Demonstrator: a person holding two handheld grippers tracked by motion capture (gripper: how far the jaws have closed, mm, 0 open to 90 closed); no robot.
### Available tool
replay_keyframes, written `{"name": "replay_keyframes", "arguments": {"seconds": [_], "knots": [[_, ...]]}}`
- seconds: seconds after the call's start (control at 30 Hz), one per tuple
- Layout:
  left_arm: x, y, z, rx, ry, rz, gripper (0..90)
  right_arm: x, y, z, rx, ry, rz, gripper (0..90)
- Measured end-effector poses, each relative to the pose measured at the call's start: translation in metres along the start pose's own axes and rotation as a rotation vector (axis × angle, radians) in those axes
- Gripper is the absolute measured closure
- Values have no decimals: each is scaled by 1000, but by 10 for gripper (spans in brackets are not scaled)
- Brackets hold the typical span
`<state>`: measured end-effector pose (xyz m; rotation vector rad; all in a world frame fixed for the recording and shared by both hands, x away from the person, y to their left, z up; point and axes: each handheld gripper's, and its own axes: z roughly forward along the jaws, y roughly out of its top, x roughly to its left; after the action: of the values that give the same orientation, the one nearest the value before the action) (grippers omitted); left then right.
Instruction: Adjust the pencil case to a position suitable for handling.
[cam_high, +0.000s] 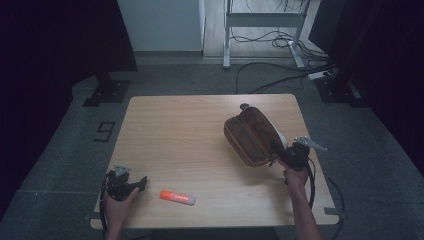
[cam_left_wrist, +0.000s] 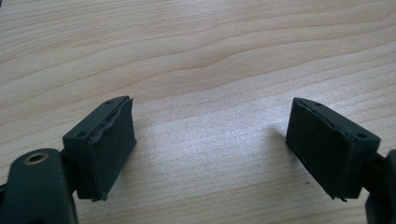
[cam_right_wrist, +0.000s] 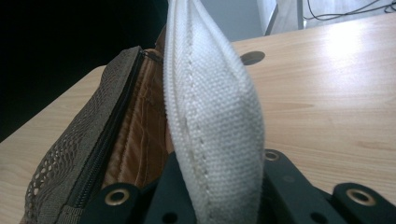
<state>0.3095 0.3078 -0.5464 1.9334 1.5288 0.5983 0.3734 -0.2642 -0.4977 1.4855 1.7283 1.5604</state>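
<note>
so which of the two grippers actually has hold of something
The right gripper: its jaws are shut on the white edge of the brown pouch. The left gripper stands open over the bare table, short of the orange highlighter.

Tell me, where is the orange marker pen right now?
In the high view the orange marker pen lies flat on the table near its front edge, just right of the left tongs and far from the brown pouch.
</note>
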Motion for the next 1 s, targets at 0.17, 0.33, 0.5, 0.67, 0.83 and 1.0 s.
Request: {"name": "replay_keyframes", "arguments": {"seconds": [0.17, 0.33, 0.5, 0.67, 0.83, 1.0], "knots": [[0, 0, 0, 0, 0, 0, 155, 7, 1, 0, 2, 29, -24, 832], [0, 0, 0, 0, 0, 0, 155, 10, 2, -1, 0, 41, -39, 831], [0, 0, 0, 0, 0, 0, 155, 11, 2, -1, -1, 74, -31, 831], [0, 0, 0, 0, 0, 0, 155, 15, 2, 0, -2, 94, -53, 831], [0, 0, 0, 0, 0, 0, 155, 21, 1, 1, 2, 128, -79, 830], [0, 0, 0, 0, 0, 0, 155, 28, -2, 5, 19, 159, -94, 830]]}}
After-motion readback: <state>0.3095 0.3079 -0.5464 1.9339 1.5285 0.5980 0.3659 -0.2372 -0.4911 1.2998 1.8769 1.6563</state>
